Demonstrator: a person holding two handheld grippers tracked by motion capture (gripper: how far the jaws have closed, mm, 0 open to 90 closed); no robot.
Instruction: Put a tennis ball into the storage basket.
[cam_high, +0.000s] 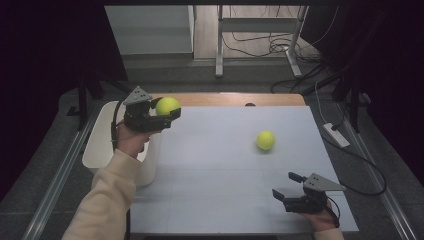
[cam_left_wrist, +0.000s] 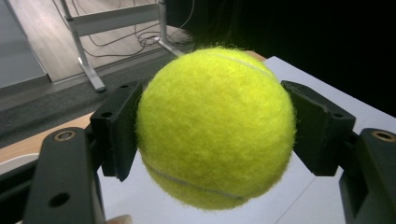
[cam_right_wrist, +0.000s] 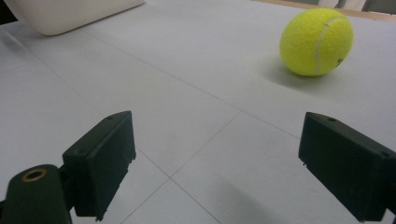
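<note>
My left gripper (cam_high: 167, 111) is shut on a yellow-green tennis ball (cam_high: 167, 105), held above the table's far left corner, next to the white bin (cam_high: 100, 145). In the left gripper view the ball (cam_left_wrist: 215, 128) sits squeezed between both black pads (cam_left_wrist: 116, 128). A second tennis ball (cam_high: 266, 140) lies on the grey table top (cam_high: 220, 175), right of centre. My right gripper (cam_high: 286, 186) rests near the front right corner, jaws wide open with nothing between them. In the right gripper view that ball (cam_right_wrist: 316, 42) lies ahead to the upper right of the gripper (cam_right_wrist: 217, 163).
The white bin (cam_right_wrist: 70, 14) stands against the table's left edge. Behind the table are a desk frame (cam_high: 260, 30) and loose cables (cam_high: 280, 47) on the floor. A white power strip (cam_high: 336, 135) lies to the right of the table.
</note>
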